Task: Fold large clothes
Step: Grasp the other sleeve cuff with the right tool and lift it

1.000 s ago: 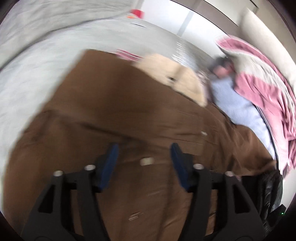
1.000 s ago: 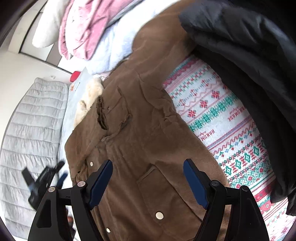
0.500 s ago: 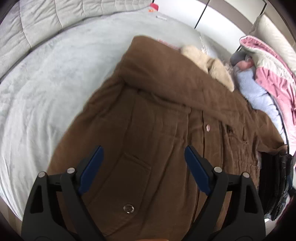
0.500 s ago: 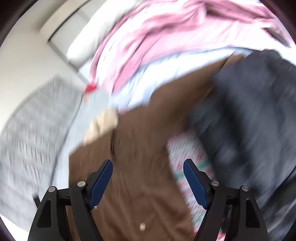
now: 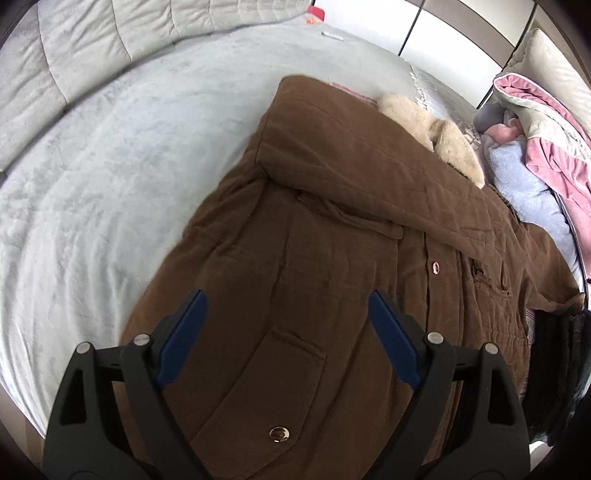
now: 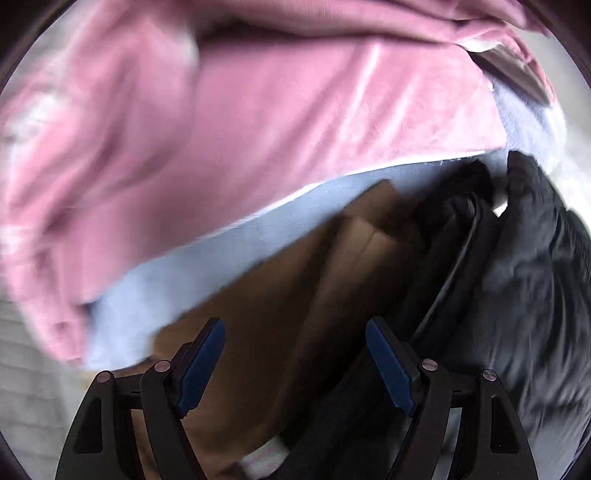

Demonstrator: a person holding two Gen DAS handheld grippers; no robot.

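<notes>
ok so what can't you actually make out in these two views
- Left wrist: brown coat hem, cut off behind the open left gripper.
- Left wrist: black garment, cut by the lens edge.
- Right wrist: pink blanket and coat sleeve, motion-blurred above the open right gripper.

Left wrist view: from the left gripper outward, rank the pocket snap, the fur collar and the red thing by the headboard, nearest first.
1. Pocket snap: on the brown coat, below the open left gripper.
2. Fur collar: farther up, to the right.
3. Red thing: top edge, by the headboard.
</notes>
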